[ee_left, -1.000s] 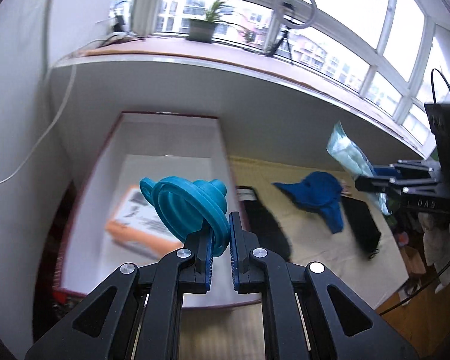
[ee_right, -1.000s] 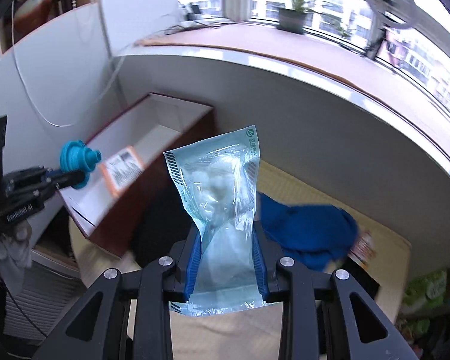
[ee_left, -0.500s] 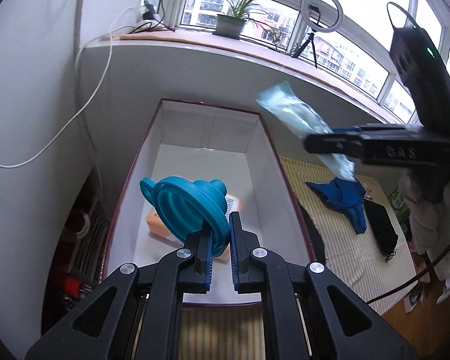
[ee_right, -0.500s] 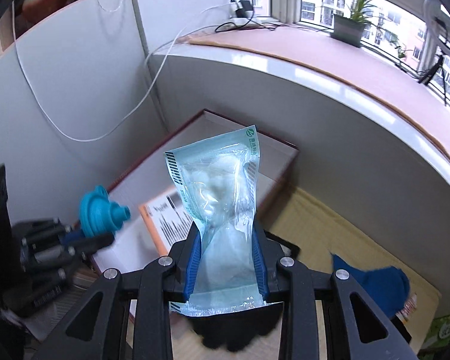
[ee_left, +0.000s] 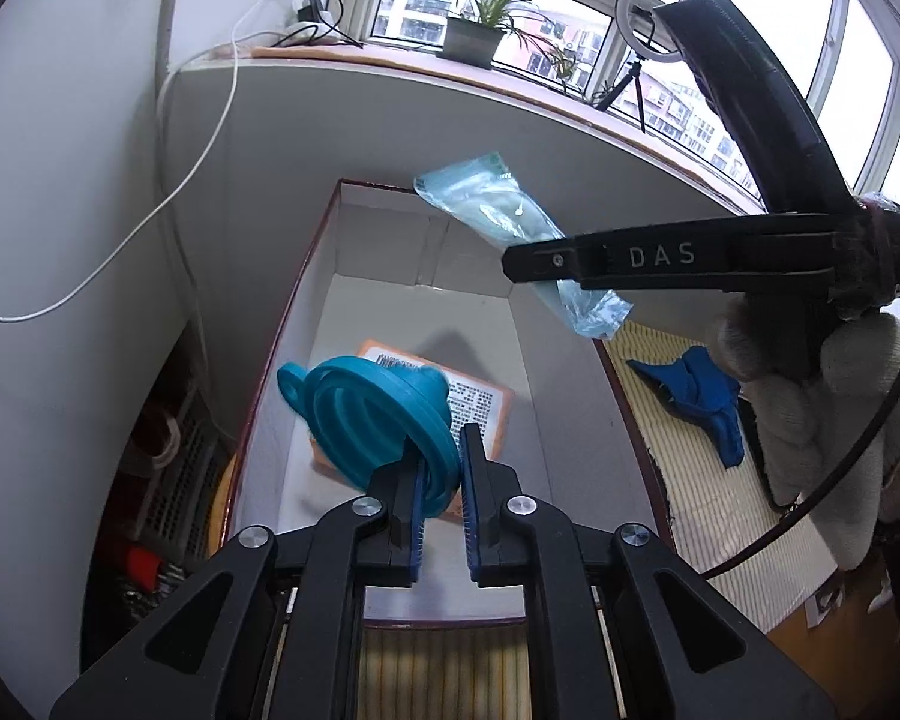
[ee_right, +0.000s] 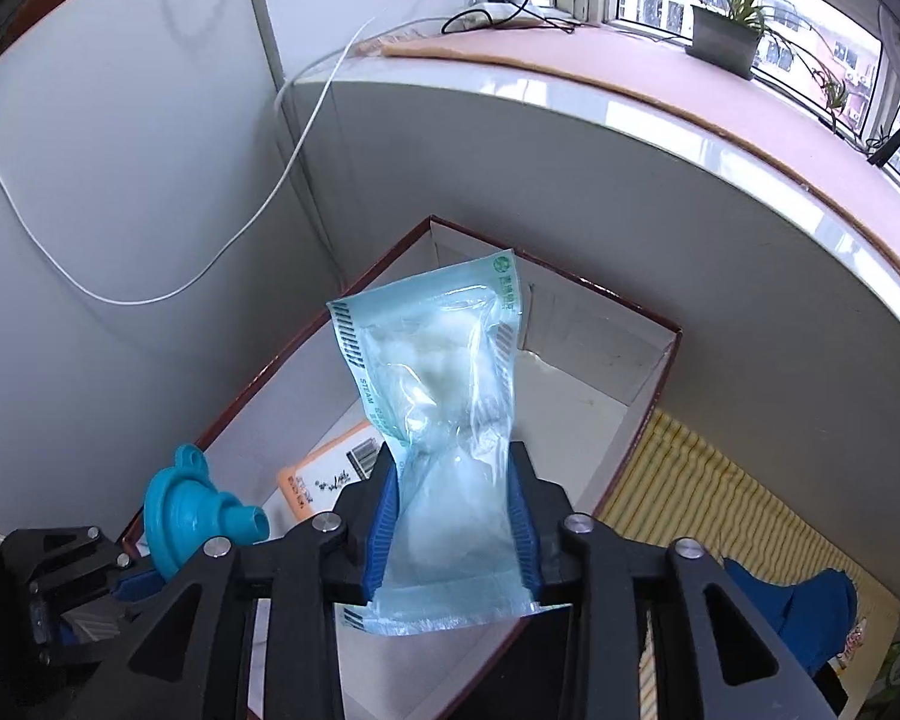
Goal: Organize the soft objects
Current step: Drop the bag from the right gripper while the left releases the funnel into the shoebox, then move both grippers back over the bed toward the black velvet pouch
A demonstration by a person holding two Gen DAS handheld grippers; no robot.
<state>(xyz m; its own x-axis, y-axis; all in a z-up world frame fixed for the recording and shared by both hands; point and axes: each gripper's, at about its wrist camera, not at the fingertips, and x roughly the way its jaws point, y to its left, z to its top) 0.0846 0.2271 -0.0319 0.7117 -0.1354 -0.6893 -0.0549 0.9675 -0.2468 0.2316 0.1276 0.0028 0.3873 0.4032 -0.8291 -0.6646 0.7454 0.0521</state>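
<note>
Two tools are over the open box (ee_left: pixel 306 276) together, and this closeness is the first danger. The left tool (ee_left: pixel 441 510) is clamped on the rim of a blue funnel (ee_left: pixel 369 414), which hangs above the near part of the box, over an orange packet (ee_left: pixel 486 408) lying on the box floor. The right tool (ee_right: pixel 453 531) is clamped on the lower part of a soft plastic pouch (ee_right: pixel 435 372), which stands up above the far part of the box.

I think both things are ready to be dropped inside. If both tools go down at once, they could knock each other, because little room is between them. The funnel is held only by a thin edge, so it may turn or slip out early and roll to the box wall. The pouch is limp and slippery; it could fold over the far rim and fall outside. A blue cloth (ee_left: pixel 699 396) waits on the striped mat (ee_left: pixel 714 510) beside the box.
</note>
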